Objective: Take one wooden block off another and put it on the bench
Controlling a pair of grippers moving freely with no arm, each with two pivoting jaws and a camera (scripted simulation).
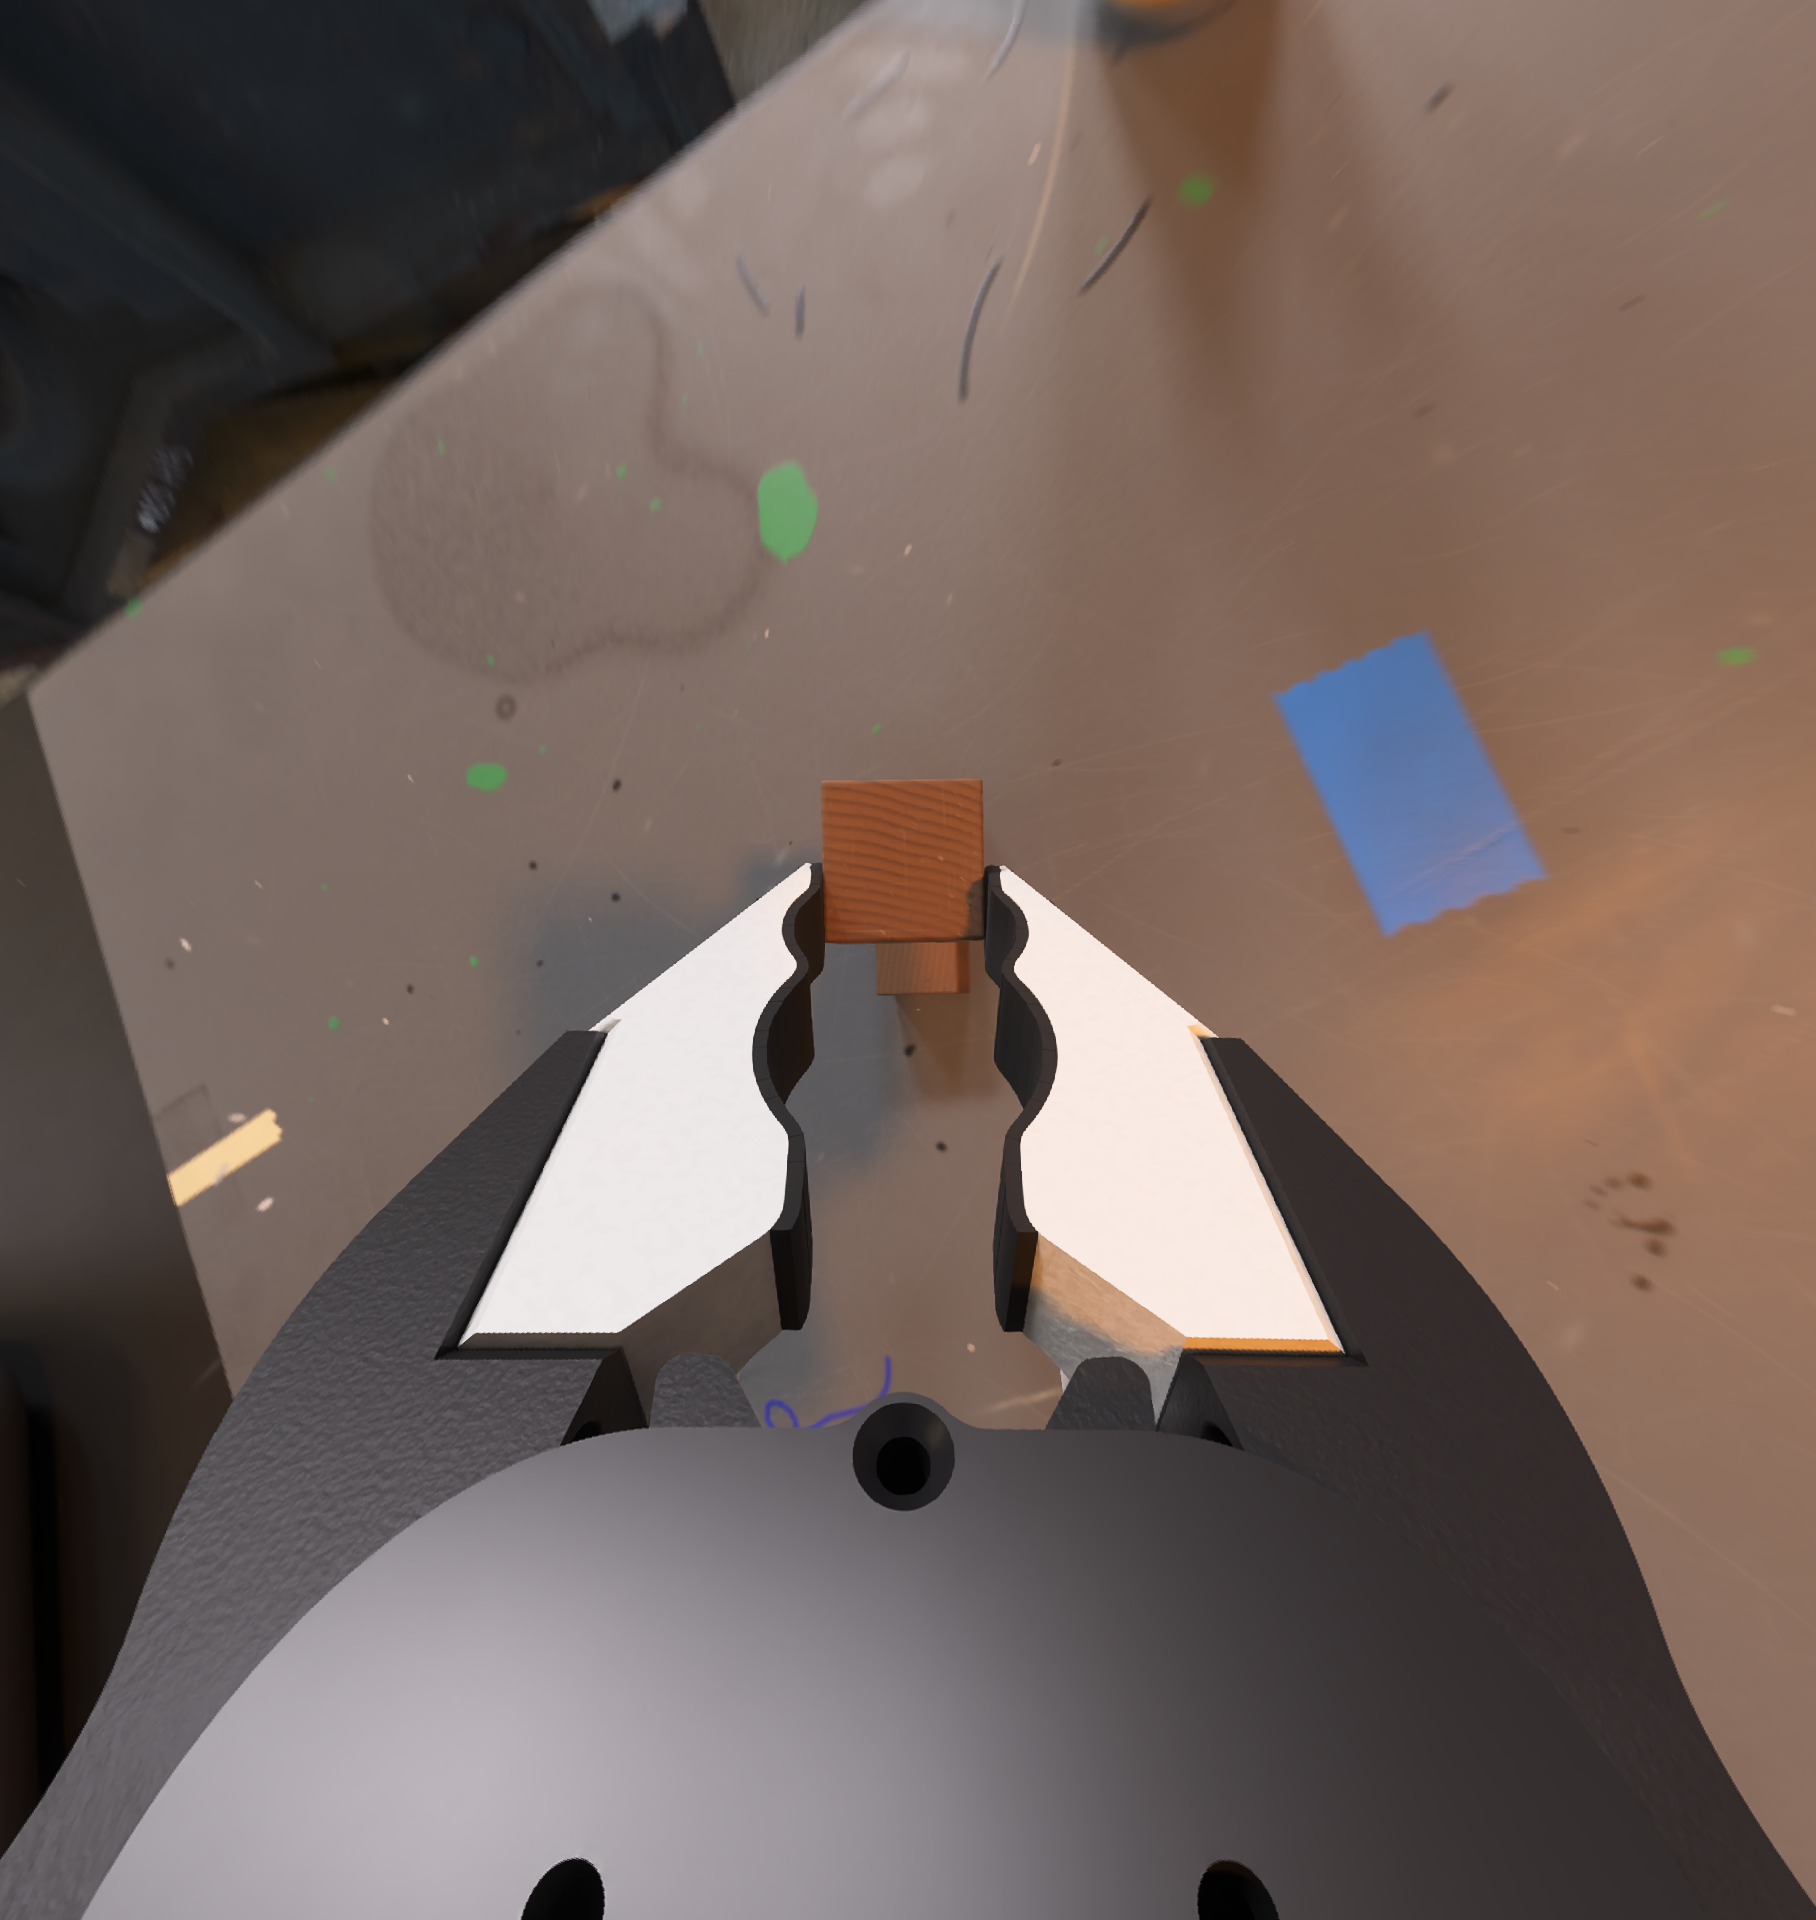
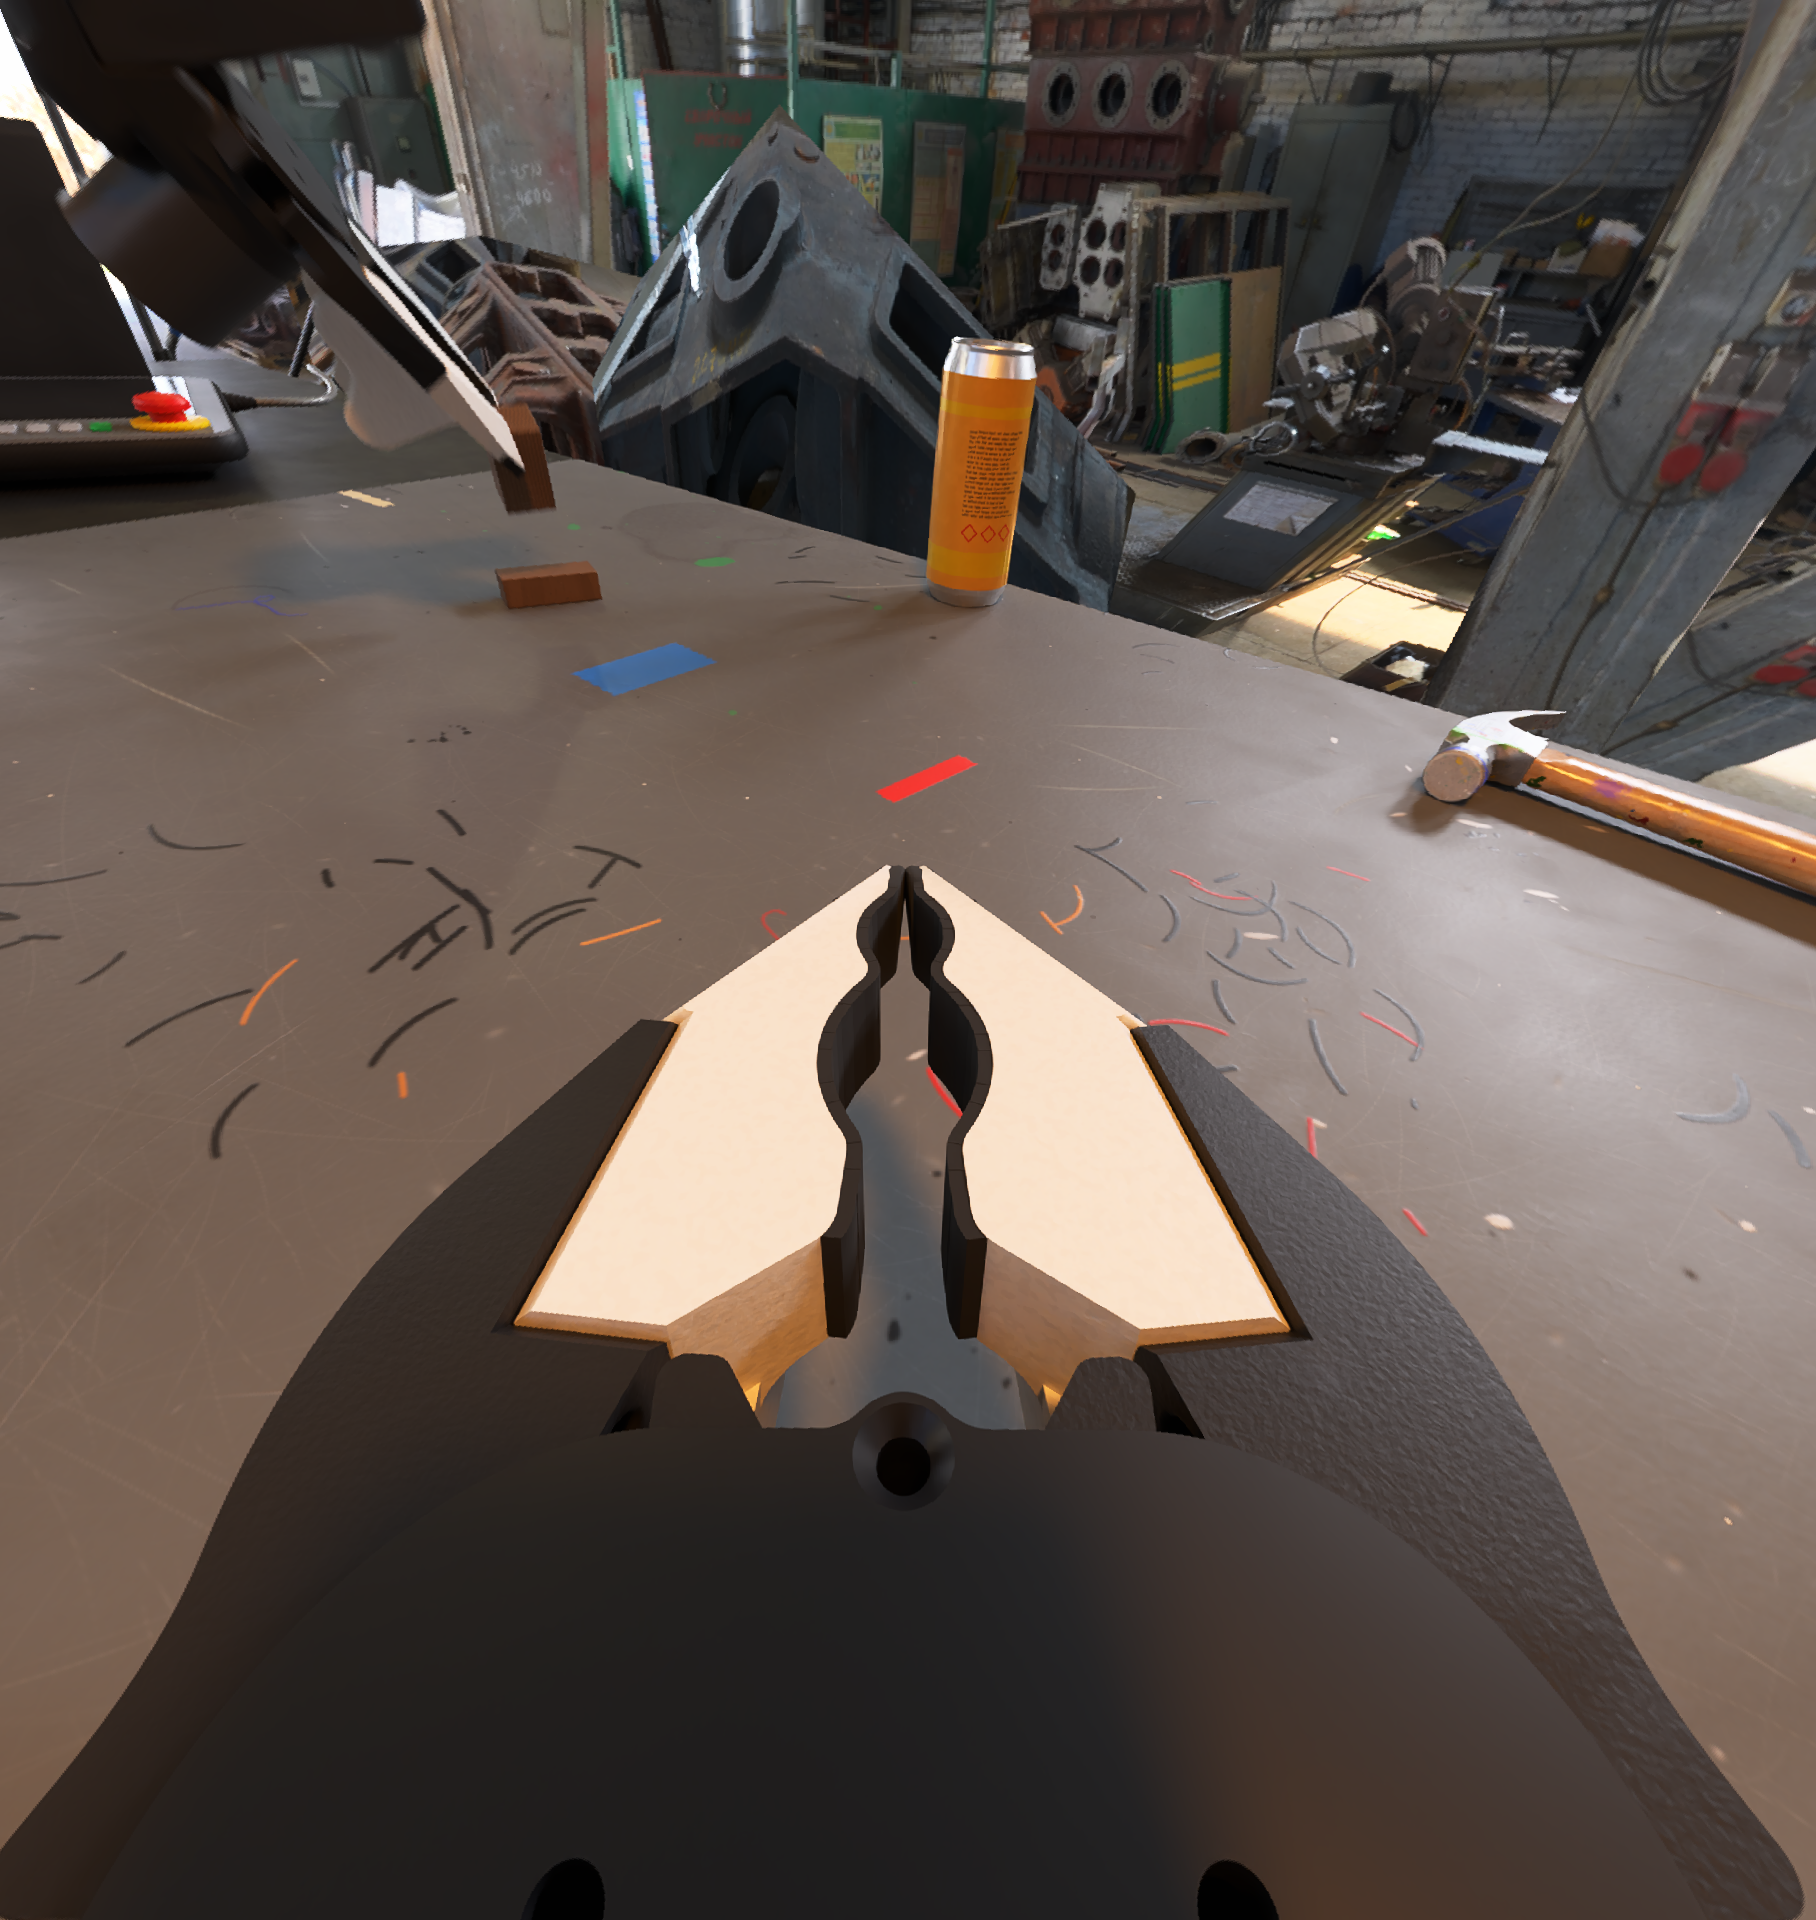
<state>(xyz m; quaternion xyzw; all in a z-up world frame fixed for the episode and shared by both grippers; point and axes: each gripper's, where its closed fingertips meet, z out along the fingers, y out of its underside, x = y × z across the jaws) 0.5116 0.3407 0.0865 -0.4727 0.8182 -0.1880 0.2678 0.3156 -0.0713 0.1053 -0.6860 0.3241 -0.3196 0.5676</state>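
Overhead, my left tongs [image 1: 902,904] pinch one wooden block [image 1: 902,860] above the second block [image 2: 548,584] lying on the scuffed, paint-flecked bench [image 2: 1091,727]; my right tongs [image 2: 904,883] are pressed together. Machinery fills the workshop behind an orange can [image 2: 980,473] bearing small print.

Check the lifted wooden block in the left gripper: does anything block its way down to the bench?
Nothing visible does, apart from the other block, which lies on the bench just below the held block in the left gripper. Bare bench surrounds it; the can and hammer stand well aside.
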